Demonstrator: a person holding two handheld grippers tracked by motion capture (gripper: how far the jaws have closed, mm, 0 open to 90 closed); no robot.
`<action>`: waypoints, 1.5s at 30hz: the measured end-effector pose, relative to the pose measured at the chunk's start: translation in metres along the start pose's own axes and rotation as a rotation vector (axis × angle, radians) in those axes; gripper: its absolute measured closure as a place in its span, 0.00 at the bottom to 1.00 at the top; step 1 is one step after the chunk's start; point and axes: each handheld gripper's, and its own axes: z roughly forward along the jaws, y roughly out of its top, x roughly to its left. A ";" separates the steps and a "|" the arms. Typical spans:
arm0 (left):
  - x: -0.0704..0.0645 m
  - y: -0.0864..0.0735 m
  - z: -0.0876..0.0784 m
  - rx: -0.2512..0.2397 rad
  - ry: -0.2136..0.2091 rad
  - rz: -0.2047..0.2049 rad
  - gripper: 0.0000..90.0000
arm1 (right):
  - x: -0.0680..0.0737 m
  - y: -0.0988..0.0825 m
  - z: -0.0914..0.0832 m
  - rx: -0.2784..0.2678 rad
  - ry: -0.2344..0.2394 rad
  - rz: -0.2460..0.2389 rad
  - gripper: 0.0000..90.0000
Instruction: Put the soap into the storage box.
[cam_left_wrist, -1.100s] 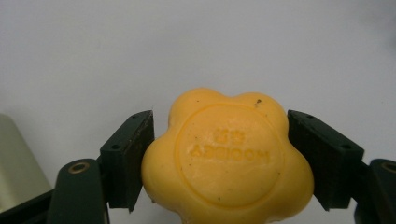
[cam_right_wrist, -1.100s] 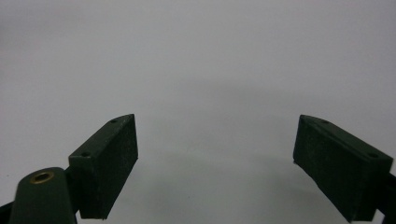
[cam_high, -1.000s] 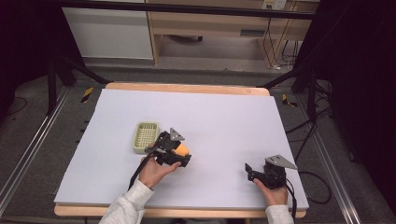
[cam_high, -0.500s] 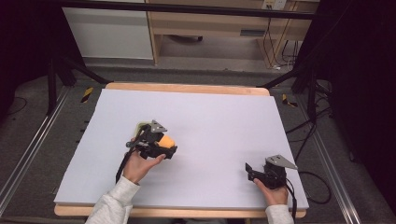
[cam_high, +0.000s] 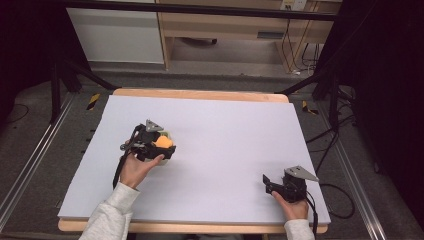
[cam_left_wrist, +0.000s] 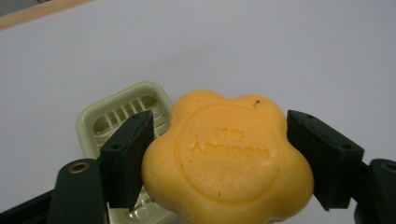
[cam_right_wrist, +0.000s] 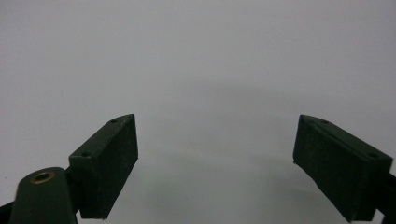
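Note:
An orange flower-shaped soap bar (cam_left_wrist: 229, 161) with stamped lettering sits between the jaws of my left gripper (cam_left_wrist: 219, 140), which is shut on it from both sides. In the high view, the left gripper (cam_high: 159, 145) holds the soap (cam_high: 163, 142) left of the table's middle. A pale green slatted soap dish (cam_left_wrist: 119, 112) lies directly beneath and behind the soap, and in the high view one corner of the dish (cam_high: 170, 134) peeks out. At the front right, my right gripper (cam_high: 268, 184) rests low over the white surface, its jaws (cam_right_wrist: 217, 140) wide open with nothing between them.
The white tabletop (cam_high: 230, 125) has a wooden rim (cam_high: 200, 95) along its far edge. Beyond it stand a wooden shelf unit (cam_high: 225, 30) and dark stand legs (cam_high: 320, 80). Cables (cam_high: 330, 190) trail off the right side.
My left gripper has carried the soap leftward and a little farther away, so it now sits over the soap dish and covers most of it. The right gripper has stayed still.

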 end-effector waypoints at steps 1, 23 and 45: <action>0.001 0.000 0.000 -0.003 0.003 -0.005 0.28 | 0.000 0.000 0.000 0.001 0.002 0.001 0.16; 0.023 0.004 0.021 -0.013 0.060 -0.061 0.28 | 0.001 0.000 0.000 -0.002 0.001 -0.001 0.16; 0.041 -0.010 0.040 0.011 0.083 -0.096 0.28 | 0.000 0.000 0.000 0.003 0.006 0.000 0.16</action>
